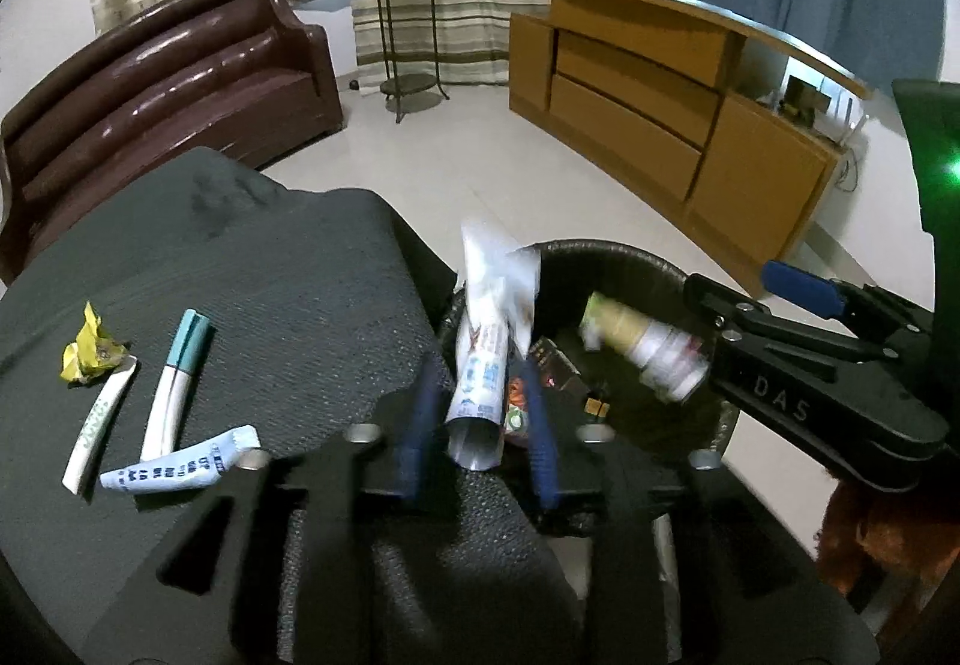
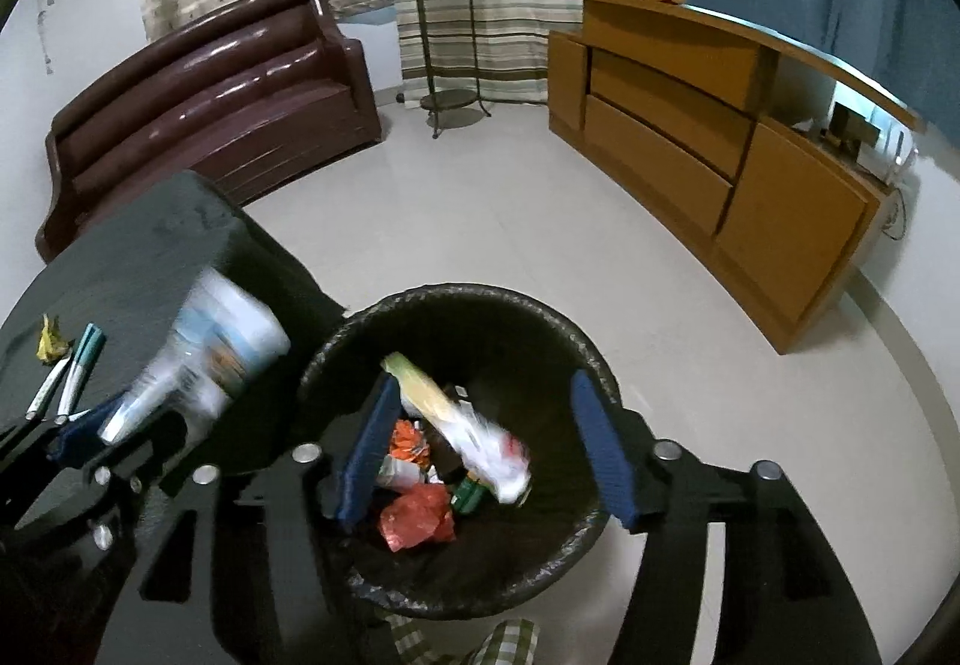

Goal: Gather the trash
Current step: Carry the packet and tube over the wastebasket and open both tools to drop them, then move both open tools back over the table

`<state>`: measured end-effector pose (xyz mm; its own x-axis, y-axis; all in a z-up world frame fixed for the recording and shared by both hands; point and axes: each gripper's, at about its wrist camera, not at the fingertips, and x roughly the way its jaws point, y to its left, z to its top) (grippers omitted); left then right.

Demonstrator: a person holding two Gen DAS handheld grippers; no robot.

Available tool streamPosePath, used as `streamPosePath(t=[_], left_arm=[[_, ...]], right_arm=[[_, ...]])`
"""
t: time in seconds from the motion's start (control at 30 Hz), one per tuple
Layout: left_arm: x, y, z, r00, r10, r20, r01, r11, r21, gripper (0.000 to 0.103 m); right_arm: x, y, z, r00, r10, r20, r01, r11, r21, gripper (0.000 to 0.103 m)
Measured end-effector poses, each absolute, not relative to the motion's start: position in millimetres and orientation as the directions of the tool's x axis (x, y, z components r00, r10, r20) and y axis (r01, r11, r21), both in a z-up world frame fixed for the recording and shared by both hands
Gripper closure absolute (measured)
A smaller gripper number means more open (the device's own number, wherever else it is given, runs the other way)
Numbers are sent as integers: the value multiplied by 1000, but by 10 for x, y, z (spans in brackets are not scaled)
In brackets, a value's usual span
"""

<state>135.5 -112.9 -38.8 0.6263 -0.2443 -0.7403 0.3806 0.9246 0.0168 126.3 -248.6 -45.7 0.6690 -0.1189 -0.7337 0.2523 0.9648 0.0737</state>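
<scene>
Left view: left tool (image 1: 480,401) over the bin (image 1: 624,257) rim, jaws slack around a silver wrapper (image 1: 480,365), more trash on the bench (image 1: 240,257); right view: right tool (image 2: 486,443) released, blurred yellow-white packet (image 2: 456,425) over the bin (image 2: 456,299).

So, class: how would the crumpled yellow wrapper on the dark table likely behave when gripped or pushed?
The yellow wrapper looks thin and creased, so it would probably crush further between jaws. It is likely very light and may slide across the dark table. Its irregular shape makes rolling unlikely.
</scene>
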Motion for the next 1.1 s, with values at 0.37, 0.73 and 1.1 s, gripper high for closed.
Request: streamPosePath(t=[0.37, 0.73, 1.1], left_arm=[[1332, -1023, -291, 650, -239, -721, 339, 941, -6, 54], [1170, -555, -172, 679, -186, -711, 248, 969, -16, 46], [985, 229, -94, 710, -65, -701, 87, 996, -4, 44]], right_arm=[[1185, -2507, -392, 689, -129, -713, 262, 962, 80, 43], [1198, -2169, -254, 714, -53, -698, 159, 983, 88, 44], [1206, -1600, -202, 716, 46, -697, 19, 996, 84, 43]])
